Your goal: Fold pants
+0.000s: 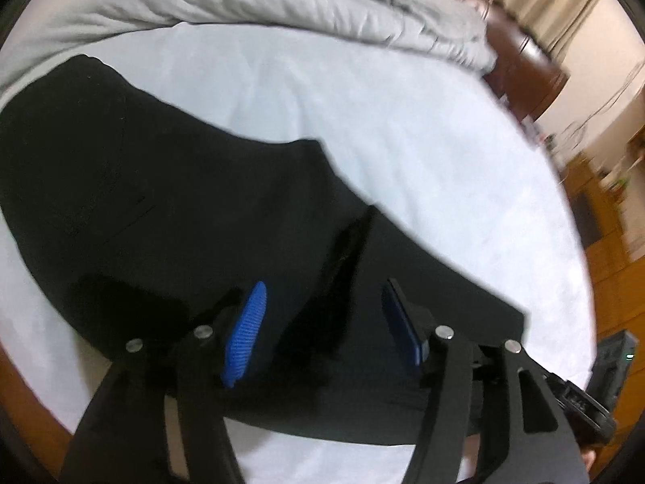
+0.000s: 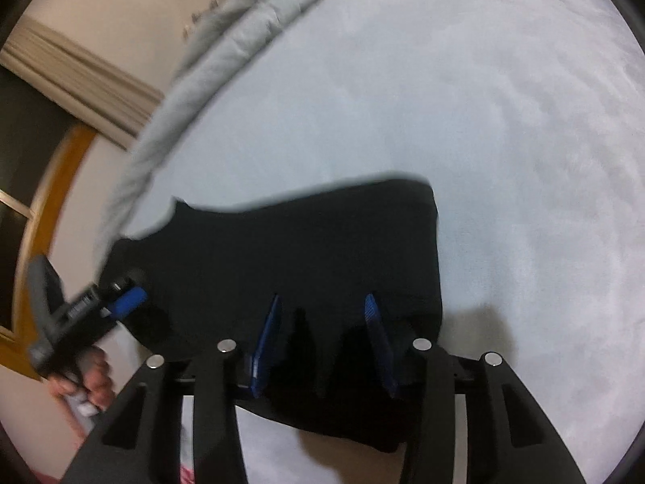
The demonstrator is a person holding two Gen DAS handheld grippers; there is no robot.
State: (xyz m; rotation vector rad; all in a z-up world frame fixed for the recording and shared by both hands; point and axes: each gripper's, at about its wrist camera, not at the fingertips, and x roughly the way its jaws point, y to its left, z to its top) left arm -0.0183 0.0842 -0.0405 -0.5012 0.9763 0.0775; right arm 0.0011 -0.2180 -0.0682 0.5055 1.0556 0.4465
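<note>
- Hovering over the black pants (image 1: 209, 209), our left gripper (image 1: 322, 318) stood with its jaws apart and no cloth pinched; we judged it free to take a new hold.
- Our right gripper (image 2: 322, 330) also gaped, the pants lying flat below and ahead of its fingers on the white sheet (image 2: 483, 121).
- We saw no containers.

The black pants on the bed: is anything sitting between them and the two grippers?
Nothing visible. The left gripper and right gripper both hover directly over the black pants, jaws apart, with only bare white sheet around the cloth.
</note>
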